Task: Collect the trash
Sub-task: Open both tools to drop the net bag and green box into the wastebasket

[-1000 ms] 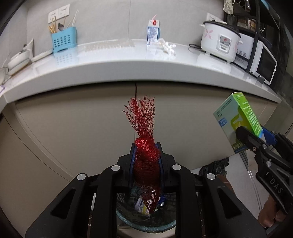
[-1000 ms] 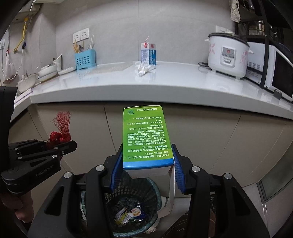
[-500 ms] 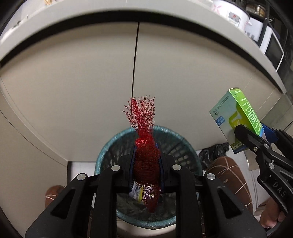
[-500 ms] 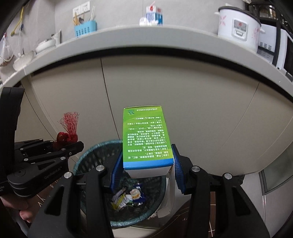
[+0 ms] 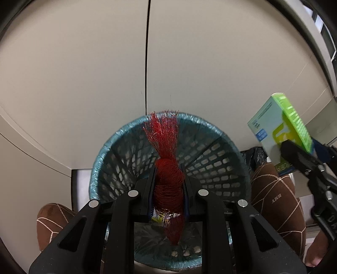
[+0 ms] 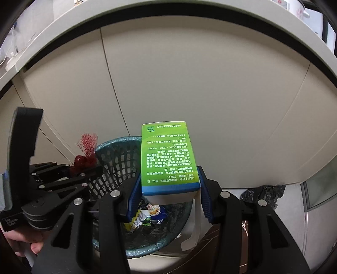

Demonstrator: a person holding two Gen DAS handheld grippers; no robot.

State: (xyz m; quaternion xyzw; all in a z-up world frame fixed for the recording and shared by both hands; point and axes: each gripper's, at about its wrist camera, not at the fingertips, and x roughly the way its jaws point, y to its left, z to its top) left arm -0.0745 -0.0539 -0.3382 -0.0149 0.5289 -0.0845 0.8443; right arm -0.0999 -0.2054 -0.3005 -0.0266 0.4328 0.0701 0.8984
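My left gripper (image 5: 168, 177) is shut on a bunched red mesh net (image 5: 166, 147), held just above the mouth of a teal wire bin (image 5: 221, 134). The net's frayed end sticks up past the fingers and a tail hangs below. My right gripper (image 6: 168, 185) is shut on a green and blue carton (image 6: 168, 156), which stands upright between the blue pads over the bin's (image 6: 109, 145) right side. From the right wrist view, the left gripper (image 6: 84, 166) with the net (image 6: 86, 145) is at the bin's left rim. Wrappers (image 6: 147, 215) lie on the bin's bottom.
Beige cabinet doors (image 5: 210, 63) rise right behind the bin, under the worktop edge (image 6: 147, 14). A black plastic bag (image 6: 263, 194) lies on the floor to the right. Brown patterned slippers (image 5: 278, 202) stand on both sides of the bin.
Both grippers have sunk and tipped downward, from worktop height to just over the bin. The worktop has slid out of the left view. Each grip is unchanged.
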